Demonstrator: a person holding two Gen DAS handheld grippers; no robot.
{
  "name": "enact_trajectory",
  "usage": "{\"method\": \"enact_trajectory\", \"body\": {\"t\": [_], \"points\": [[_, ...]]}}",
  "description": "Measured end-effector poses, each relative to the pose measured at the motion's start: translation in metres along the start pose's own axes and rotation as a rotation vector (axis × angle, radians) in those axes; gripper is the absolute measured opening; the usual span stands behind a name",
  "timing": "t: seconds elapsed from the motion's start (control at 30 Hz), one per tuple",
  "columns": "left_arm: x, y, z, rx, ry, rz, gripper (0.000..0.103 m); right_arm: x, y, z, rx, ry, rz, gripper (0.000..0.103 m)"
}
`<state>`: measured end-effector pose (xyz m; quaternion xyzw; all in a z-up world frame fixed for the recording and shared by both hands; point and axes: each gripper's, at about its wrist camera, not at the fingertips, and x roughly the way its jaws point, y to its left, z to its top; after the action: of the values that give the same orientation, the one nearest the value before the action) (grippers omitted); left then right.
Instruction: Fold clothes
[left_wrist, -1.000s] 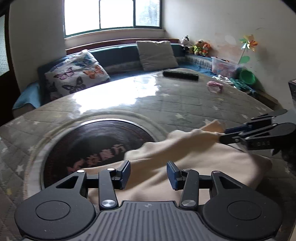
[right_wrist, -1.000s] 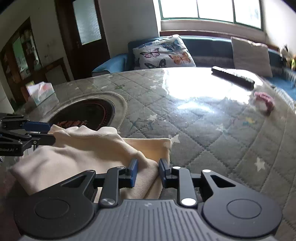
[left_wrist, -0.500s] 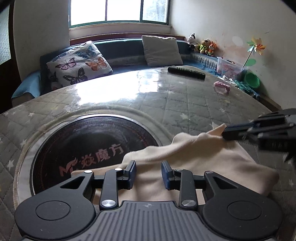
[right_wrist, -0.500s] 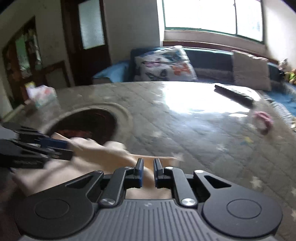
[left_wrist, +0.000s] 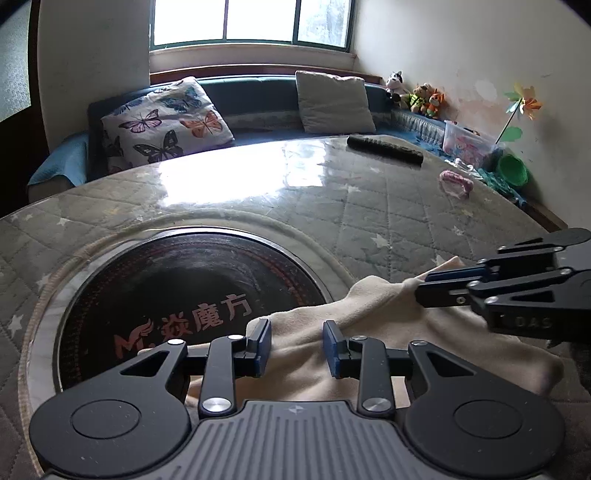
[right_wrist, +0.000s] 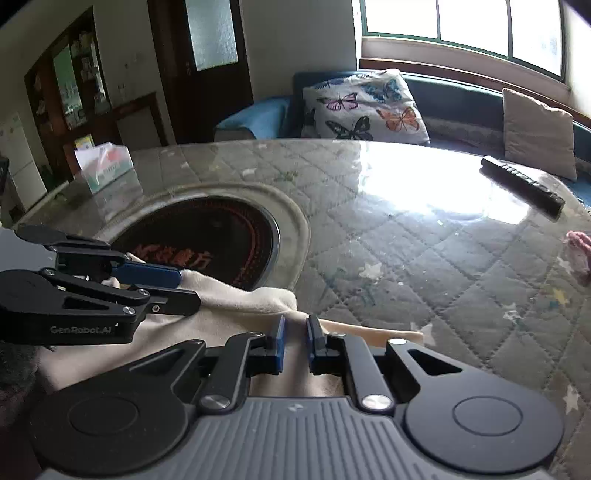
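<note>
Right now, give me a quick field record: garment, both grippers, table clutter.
garment: cream cloth, bunched on the near side of the table, one edge over the dark round hob
left hand-held gripper: jaws opening, cloth between and under them, pads not pressing it
right hand-held gripper: narrow gap, pinching a raised fold of the cloth
table: grey quilted star cover under a glossy sheet
clutter: black remote, pink knitted item, tissue box
</note>
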<state>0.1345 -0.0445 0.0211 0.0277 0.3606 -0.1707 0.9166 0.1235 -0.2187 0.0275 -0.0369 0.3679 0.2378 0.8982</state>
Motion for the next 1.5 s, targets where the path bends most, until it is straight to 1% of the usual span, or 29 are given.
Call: {"method": "enact_trajectory", "body": {"t": [0.03,0.1,0.23,0.33,0.5,0.57,0.67,0.7,0.8,0.9,0.97,1.07,1.13,1.2,1.5], "points": [[-0.003,-0.001,-0.001,0.002,-0.003,0.001,0.037,-0.005,0.001,-0.002,-0.001,-0.007,-0.001,0.013],[-0.011,-0.005,-0.005,0.013,-0.017,0.007,0.05,-0.014,0.003,-0.005,-0.008,-0.019,0.0,0.014],[-0.03,-0.014,-0.014,0.03,-0.039,0.003,0.055,-0.035,0.013,-0.018,-0.015,-0.039,0.015,0.018],[-0.043,-0.022,-0.024,0.039,-0.053,-0.003,0.056,-0.048,0.019,-0.03,0.003,-0.053,0.03,0.018],[-0.061,-0.035,-0.042,0.063,-0.086,0.002,0.056,-0.065,0.032,-0.05,-0.009,-0.098,0.04,0.018],[-0.065,-0.037,-0.049,0.061,-0.084,-0.011,0.056,-0.071,0.034,-0.057,0.001,-0.116,0.043,0.019],[-0.064,-0.04,-0.058,0.064,-0.074,0.0,0.056,-0.073,0.032,-0.067,0.017,-0.125,0.04,0.02],[-0.063,-0.04,-0.061,0.058,-0.069,0.002,0.056,-0.072,0.031,-0.07,0.027,-0.125,0.038,0.02],[-0.061,-0.035,-0.067,0.027,-0.062,0.008,0.057,-0.07,0.026,-0.08,0.061,-0.13,0.033,0.026],[-0.06,-0.03,-0.07,0.003,-0.064,0.001,0.057,-0.069,0.019,-0.089,0.08,-0.165,0.05,0.026],[-0.061,-0.029,-0.07,0.0,-0.064,0.002,0.057,-0.069,0.016,-0.09,0.097,-0.172,0.061,0.026],[-0.062,-0.028,-0.072,-0.008,-0.069,0.002,0.059,-0.076,0.016,-0.091,0.11,-0.186,0.046,0.027],[-0.062,-0.026,-0.074,-0.018,-0.074,-0.001,0.06,-0.077,0.013,-0.094,0.119,-0.178,0.037,0.027],[-0.062,-0.025,-0.074,-0.028,-0.076,-0.001,0.06,-0.074,0.008,-0.098,0.142,-0.172,0.049,0.027],[-0.064,-0.007,-0.07,-0.098,-0.079,-0.002,0.061,-0.074,0.011,-0.097,0.124,-0.17,0.041,0.028]]}}
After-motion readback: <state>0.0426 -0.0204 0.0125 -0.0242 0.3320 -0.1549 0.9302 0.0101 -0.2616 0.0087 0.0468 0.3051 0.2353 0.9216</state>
